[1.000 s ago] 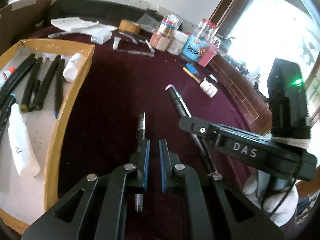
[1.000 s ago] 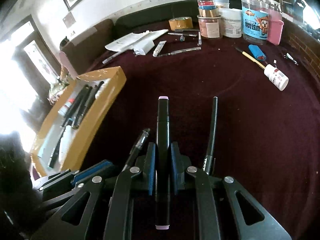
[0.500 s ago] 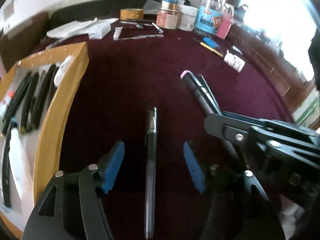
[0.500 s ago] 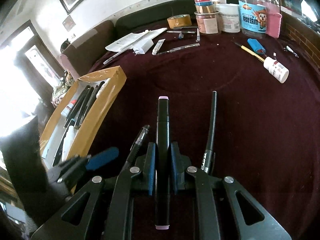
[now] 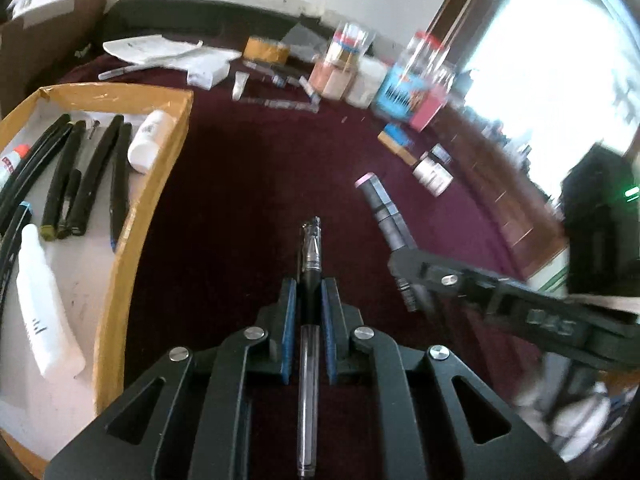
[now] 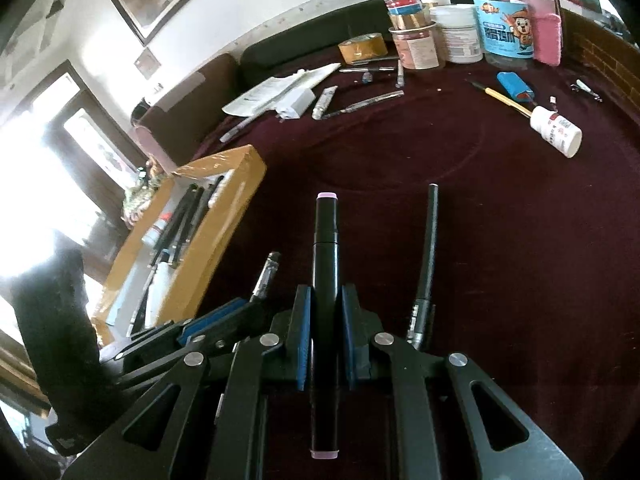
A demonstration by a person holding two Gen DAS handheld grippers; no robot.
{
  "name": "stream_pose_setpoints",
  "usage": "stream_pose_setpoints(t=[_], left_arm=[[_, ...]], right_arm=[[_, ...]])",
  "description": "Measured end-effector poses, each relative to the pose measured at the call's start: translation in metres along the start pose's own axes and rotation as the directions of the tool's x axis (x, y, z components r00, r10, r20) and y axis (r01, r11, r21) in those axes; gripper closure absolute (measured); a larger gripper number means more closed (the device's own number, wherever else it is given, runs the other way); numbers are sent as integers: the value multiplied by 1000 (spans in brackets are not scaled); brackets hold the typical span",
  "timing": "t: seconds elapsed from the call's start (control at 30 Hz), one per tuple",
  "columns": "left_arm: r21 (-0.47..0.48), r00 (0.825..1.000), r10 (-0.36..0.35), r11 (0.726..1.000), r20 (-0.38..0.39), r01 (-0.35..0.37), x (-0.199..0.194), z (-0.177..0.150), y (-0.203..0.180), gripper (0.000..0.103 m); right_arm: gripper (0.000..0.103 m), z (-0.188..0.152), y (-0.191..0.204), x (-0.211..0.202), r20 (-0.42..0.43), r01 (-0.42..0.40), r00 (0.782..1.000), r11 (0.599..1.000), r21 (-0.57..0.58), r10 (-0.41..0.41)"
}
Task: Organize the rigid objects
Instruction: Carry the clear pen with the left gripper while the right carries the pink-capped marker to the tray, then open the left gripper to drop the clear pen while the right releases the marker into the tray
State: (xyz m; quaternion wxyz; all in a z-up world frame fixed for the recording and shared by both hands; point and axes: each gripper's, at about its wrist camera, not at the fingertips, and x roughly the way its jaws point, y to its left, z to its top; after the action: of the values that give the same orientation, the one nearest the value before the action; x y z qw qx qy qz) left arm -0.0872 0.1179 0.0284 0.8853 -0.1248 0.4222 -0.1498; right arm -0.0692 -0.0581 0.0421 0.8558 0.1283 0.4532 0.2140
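My left gripper [image 5: 310, 285] is closing on a clear pen with a black grip [image 5: 311, 246]; its blue pads press the pen's sides just above the dark red tablecloth. My right gripper [image 6: 326, 294] is shut on a thick black marker with pink ends [image 6: 326, 232], which also shows to the right in the left wrist view as the marker [image 5: 380, 208]. A thin black pen [image 6: 427, 248] lies on the cloth just right of the right gripper. To the left stands a cardboard box [image 5: 120, 272] holding several black pens and white tubes.
Jars and tubs [image 6: 460, 32] line the table's far edge, with a tape roll [image 6: 362, 46], papers [image 6: 276, 88] and small pens near them. A white bottle [image 6: 556, 130] and a blue item [image 6: 514, 86] lie at the far right. A dark sofa stands behind the table.
The left gripper opened wide around the clear pen on the cloth, then came together on it. The right gripper kept the marker and barely moved.
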Motion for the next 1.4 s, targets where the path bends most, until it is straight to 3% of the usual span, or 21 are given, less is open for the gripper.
stream_pose_setpoints(t=[0.17, 0.27, 0.4, 0.53, 0.7, 0.93, 1.23, 1.4], left_arm=[[-39, 990, -100, 994, 95, 104, -39, 2, 8, 94], [-64, 984, -113, 990, 138, 123, -64, 5, 20, 94], [-116, 981, -67, 989, 180, 88, -91, 11, 51, 94], [-180, 976, 47, 984, 212, -8, -113, 16, 94, 93], [-241, 967, 175, 962, 183, -129, -118, 18, 148, 93], [-305, 958, 264, 927, 112, -219, -105, 14, 201, 93], [-344, 964, 263, 908, 24, -239, -87, 6, 226, 93], [-335, 965, 260, 912, 23, -237, -86, 5, 227, 93]], right_arm=[[90, 3, 9, -5, 7, -68, 998, 998, 9, 68], [90, 7, 19, -6, 3, -106, 994, 994, 7, 106], [90, 12, 39, -4, -12, -139, 990, 990, -20, 139], [90, 17, 65, 6, -40, -175, 984, 983, -48, 173], [90, 19, 93, 27, -88, -219, 973, 974, -56, 214], [90, 14, 131, 66, -171, -264, 952, 964, -45, 253], [89, -4, 175, 107, -267, -289, 927, 956, -55, 265], [89, -12, 189, 123, -297, -278, 921, 959, -53, 251]])
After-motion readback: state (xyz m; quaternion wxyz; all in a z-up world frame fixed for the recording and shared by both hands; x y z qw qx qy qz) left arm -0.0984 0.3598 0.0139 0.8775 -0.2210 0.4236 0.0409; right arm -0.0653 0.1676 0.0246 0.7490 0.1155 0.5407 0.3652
